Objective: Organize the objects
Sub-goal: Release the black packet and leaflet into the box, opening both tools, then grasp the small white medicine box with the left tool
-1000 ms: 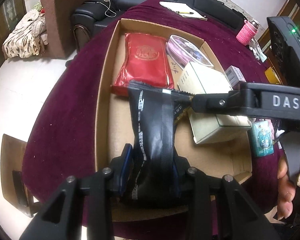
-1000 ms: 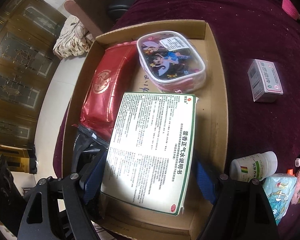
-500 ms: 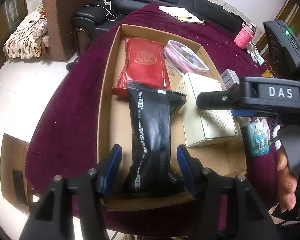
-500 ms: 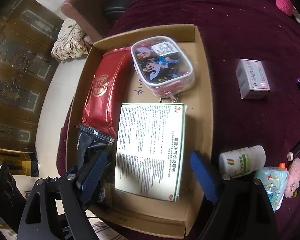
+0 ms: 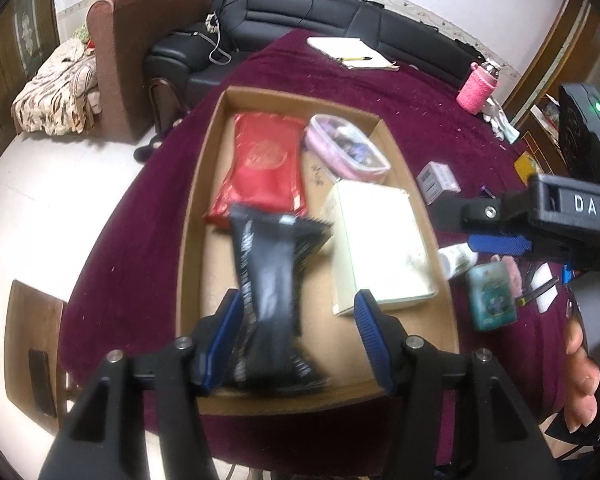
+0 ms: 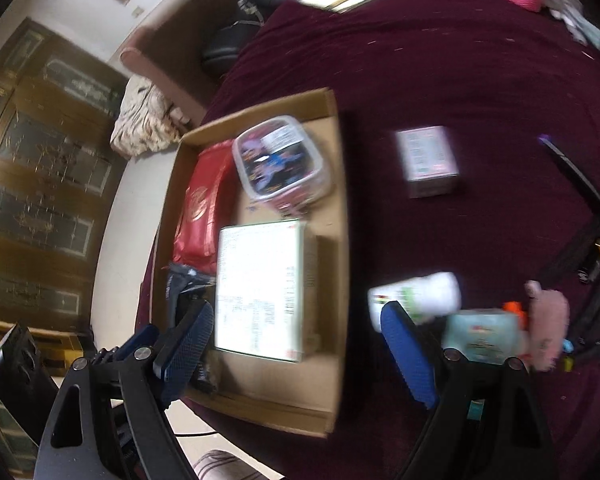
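Note:
A shallow cardboard box (image 5: 204, 168) (image 6: 340, 184) sits on a maroon table. It holds a red pouch (image 5: 266, 168) (image 6: 200, 208), a pink clear pouch (image 5: 346, 150) (image 6: 280, 160), a white medicine box (image 5: 380, 248) (image 6: 260, 284) and a black packet (image 5: 270, 280) (image 6: 184, 284). My left gripper (image 5: 298, 332) is open above the black packet's near end, not touching it. My right gripper (image 6: 296, 352) is open, above the box's near right part; it also shows in the left wrist view (image 5: 496, 242).
On the cloth right of the box lie a small box (image 6: 428, 160) (image 5: 438, 180), a white bottle (image 6: 416, 298) (image 5: 458, 258), a teal tissue pack (image 6: 484, 336) (image 5: 492, 296) and a pink plush (image 6: 548, 324). A notepad (image 5: 352, 52), pink bottle (image 5: 478, 88) and black sofa (image 5: 340, 16) lie beyond.
My left gripper opened, let go of the black packet and drew back. My right gripper let go of the white medicine box, drew back and swung right.

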### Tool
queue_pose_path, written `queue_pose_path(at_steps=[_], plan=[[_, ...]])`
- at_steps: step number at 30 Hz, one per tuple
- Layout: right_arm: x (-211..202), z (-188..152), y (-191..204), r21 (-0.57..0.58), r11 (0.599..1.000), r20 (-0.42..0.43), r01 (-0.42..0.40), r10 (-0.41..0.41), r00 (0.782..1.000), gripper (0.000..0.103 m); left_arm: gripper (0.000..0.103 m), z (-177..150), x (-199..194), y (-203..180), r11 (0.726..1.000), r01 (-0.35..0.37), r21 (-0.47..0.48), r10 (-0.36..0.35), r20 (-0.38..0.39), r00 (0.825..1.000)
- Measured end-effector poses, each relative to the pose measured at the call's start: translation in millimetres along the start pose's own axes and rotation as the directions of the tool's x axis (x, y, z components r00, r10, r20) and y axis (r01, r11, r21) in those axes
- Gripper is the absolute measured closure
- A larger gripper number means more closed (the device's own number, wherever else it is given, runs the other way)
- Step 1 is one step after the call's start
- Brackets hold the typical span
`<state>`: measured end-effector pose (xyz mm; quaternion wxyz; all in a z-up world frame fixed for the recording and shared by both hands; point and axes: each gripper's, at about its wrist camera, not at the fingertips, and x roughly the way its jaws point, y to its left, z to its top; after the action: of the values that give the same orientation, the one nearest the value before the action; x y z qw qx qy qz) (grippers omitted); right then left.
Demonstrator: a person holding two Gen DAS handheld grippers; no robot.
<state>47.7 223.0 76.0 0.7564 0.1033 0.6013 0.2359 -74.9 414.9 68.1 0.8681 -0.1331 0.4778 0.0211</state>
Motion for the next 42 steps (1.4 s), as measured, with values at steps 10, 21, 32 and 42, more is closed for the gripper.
queue_pose_path(at_steps=[10, 21, 32, 42], plan=[[-60.3, -13.3, -100.6, 0.172, 0.984, 0.07, 0.038, -0.051, 0.996, 0.013, 0.046, 28.5, 12.6, -76.4, 0.991, 0.093, 0.093, -0.092, -0.005, 0.996], [-116.4, -50.9, -206.9, 0.354, 0.933, 0.109, 0.065, -0.11, 0.988, 0.013, 0.046, 80.7, 66.8, -175.3, 0.979, 0.11, 0.171, -0.098, -0.075, 0.992], [-155.8, -71.0, -273.1, 0.415, 0.905, 0.136, 0.098, -0.168, 0.976, 0.013, 0.046, 108.6, 151.8, -197.8, 0.984, -0.063, 0.165, 0.087, -0.142, 0.986], [-150.9, -17.6, -230.2, 0.072, 0.979, 0.163, 0.189, -0.199, 0.966, 0.02, 0.07, 104.7, 181.6, -199.8, 0.979, -0.099, 0.176, 0.124, -0.141, 0.982]])
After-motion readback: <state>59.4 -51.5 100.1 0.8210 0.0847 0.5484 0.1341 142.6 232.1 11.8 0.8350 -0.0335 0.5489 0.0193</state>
